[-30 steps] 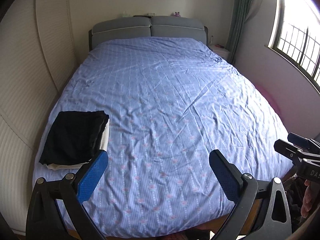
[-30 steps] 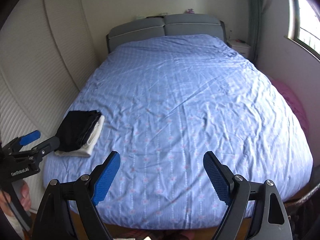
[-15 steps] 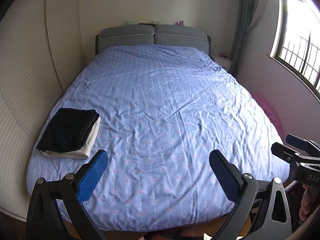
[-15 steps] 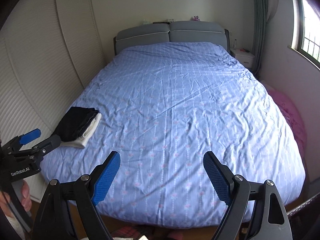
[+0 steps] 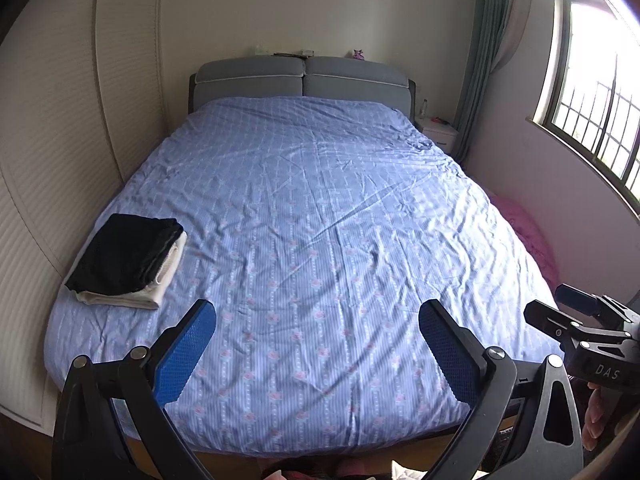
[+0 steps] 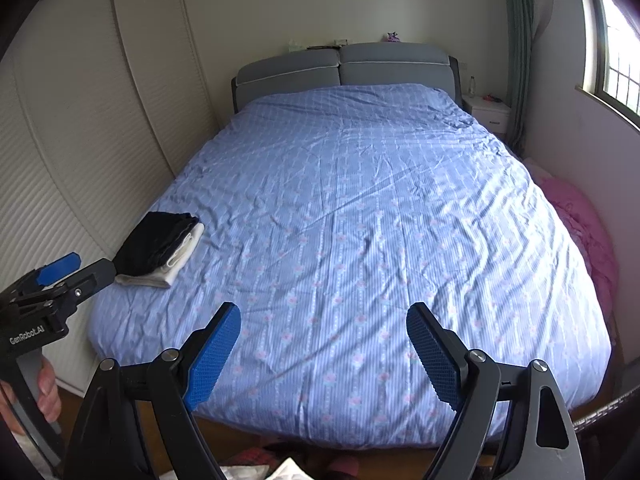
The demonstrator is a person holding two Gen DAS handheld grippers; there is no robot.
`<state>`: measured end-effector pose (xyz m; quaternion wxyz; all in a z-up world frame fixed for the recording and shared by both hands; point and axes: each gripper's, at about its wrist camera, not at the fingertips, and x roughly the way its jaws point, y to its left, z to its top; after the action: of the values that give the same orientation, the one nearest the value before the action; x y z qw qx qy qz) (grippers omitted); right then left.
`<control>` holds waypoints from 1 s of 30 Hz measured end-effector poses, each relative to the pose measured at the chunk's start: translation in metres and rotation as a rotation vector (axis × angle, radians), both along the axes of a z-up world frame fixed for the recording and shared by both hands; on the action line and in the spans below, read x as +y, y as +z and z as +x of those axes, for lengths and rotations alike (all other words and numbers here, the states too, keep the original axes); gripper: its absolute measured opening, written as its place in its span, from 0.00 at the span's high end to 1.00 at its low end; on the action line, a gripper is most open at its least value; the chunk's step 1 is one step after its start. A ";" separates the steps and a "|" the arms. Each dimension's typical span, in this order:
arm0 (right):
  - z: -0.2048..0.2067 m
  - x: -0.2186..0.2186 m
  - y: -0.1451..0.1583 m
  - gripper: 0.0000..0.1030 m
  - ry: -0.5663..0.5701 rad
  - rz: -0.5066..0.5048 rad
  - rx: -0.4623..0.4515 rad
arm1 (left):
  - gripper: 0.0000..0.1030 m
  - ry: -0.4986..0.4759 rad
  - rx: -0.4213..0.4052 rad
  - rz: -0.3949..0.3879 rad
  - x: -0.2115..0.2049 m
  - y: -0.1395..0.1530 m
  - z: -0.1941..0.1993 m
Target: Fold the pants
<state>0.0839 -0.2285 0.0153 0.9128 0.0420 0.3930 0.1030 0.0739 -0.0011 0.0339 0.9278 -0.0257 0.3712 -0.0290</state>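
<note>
Folded black pants (image 5: 124, 254) (image 6: 154, 244) lie on a folded white garment (image 5: 160, 280) (image 6: 180, 260) at the near left corner of the bed (image 5: 320, 240) (image 6: 340, 220). My left gripper (image 5: 318, 322) hangs open over the foot of the bed, nothing between its blue pads, the stack off to its left. My right gripper (image 6: 324, 322) is open too and holds nothing. Each gripper shows at the edge of the other's view, held by a hand.
The blue patterned cover is spread flat over the bed, with a grey headboard (image 5: 304, 76) at the far end. Wardrobe doors (image 6: 80, 140) run along the left. A pink heap (image 6: 580, 220), a white nightstand (image 6: 490, 114) and a window (image 5: 592, 100) are on the right. Clothes lie on the floor below.
Both grippers have drawn back from the bed, so more of its foot edge and the floor shows. The folded stack looks farther away. Both stay open.
</note>
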 end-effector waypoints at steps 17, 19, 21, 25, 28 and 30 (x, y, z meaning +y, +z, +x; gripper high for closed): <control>-0.004 -0.013 0.008 0.17 -0.021 0.019 -0.025 | 0.00 -0.018 -0.017 0.049 -0.018 0.003 -0.005; -0.003 -0.013 0.007 0.17 -0.024 0.021 -0.024 | 0.00 -0.019 -0.023 0.056 -0.019 0.005 -0.005; -0.003 -0.014 0.007 0.17 -0.023 0.024 -0.023 | 0.00 -0.021 -0.023 0.055 -0.019 0.005 -0.005; -0.004 -0.014 0.006 0.17 -0.027 0.026 -0.025 | 0.00 -0.028 -0.023 0.049 -0.020 0.006 -0.004; -0.005 -0.013 0.005 0.17 -0.030 0.027 -0.023 | 0.00 -0.025 -0.024 0.051 -0.020 0.006 -0.004; -0.004 -0.014 0.005 0.17 -0.027 0.026 -0.023 | 0.00 -0.024 -0.024 0.051 -0.020 0.007 -0.003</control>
<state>0.0796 -0.2427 0.0202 0.9179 0.0581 0.3806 0.0964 0.0704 -0.0215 0.0405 0.9321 0.0030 0.3609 -0.0309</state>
